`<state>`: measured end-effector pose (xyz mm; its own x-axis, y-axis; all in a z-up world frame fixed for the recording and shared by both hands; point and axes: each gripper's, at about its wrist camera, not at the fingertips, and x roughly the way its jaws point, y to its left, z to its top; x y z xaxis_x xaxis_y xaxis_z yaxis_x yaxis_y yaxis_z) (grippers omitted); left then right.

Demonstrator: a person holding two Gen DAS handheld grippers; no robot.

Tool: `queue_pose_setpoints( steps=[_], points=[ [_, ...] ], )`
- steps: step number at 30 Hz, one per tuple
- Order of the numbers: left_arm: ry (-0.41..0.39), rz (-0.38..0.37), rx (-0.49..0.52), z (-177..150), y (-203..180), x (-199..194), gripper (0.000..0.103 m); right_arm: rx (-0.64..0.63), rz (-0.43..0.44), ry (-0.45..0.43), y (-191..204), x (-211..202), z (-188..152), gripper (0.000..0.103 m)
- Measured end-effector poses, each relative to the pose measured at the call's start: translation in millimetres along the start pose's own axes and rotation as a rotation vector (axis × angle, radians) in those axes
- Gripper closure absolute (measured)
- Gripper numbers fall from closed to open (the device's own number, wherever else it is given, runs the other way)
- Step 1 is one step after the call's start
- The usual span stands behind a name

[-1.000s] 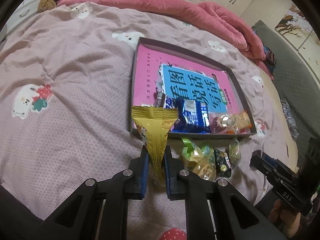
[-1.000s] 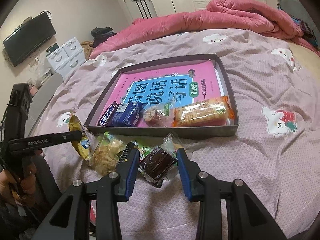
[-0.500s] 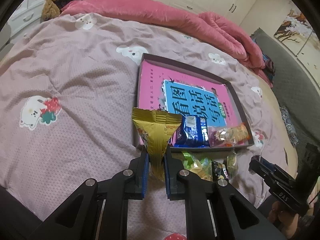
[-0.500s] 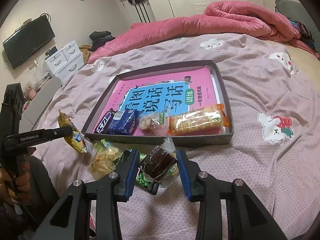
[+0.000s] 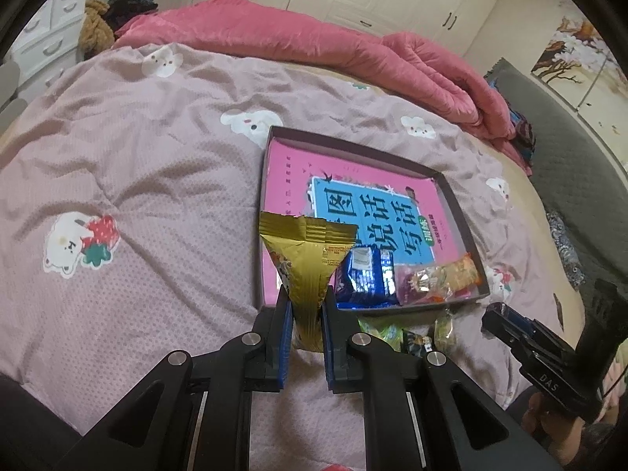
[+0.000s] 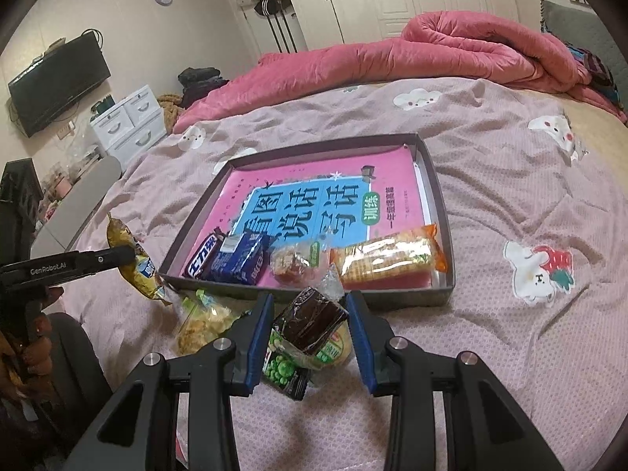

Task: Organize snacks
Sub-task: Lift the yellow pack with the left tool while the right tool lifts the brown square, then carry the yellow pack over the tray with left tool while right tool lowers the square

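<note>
My left gripper [image 5: 305,306] is shut on a gold snack packet [image 5: 304,259] and holds it upright in the air, near the front left corner of a shallow dark tray [image 5: 271,145]; the packet also shows in the right wrist view [image 6: 133,263]. The tray [image 6: 439,192] holds a pink and blue book [image 6: 314,200], a blue biscuit pack [image 6: 239,255], a clear wrapped sweet [image 6: 294,261] and an orange cracker pack [image 6: 386,257]. My right gripper [image 6: 308,325] is shut on a dark brown cake in clear wrap [image 6: 310,324], lifted above loose snacks in front of the tray.
On the bedspread in front of the tray lie a clear bag of chips [image 6: 200,322] and a green pea packet [image 6: 286,371]. A rolled pink quilt [image 6: 431,47] lies at the back. White drawers [image 6: 129,121] stand at the left.
Both grippers have risen with their snacks. The gold packet has moved up and toward the tray. The brown cake is held higher above the loose snacks.
</note>
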<state>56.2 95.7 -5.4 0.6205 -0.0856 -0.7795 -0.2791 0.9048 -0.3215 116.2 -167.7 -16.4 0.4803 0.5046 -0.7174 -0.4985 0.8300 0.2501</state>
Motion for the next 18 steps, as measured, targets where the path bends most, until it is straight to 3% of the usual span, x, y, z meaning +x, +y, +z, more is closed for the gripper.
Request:
queue_pose_setpoints(
  steps=[18],
  points=[
    [-0.048,-0.005,0.057,24,-33,-5,0.09,-0.004,-0.007,-0.059,-11,-3,23,0.064]
  ],
)
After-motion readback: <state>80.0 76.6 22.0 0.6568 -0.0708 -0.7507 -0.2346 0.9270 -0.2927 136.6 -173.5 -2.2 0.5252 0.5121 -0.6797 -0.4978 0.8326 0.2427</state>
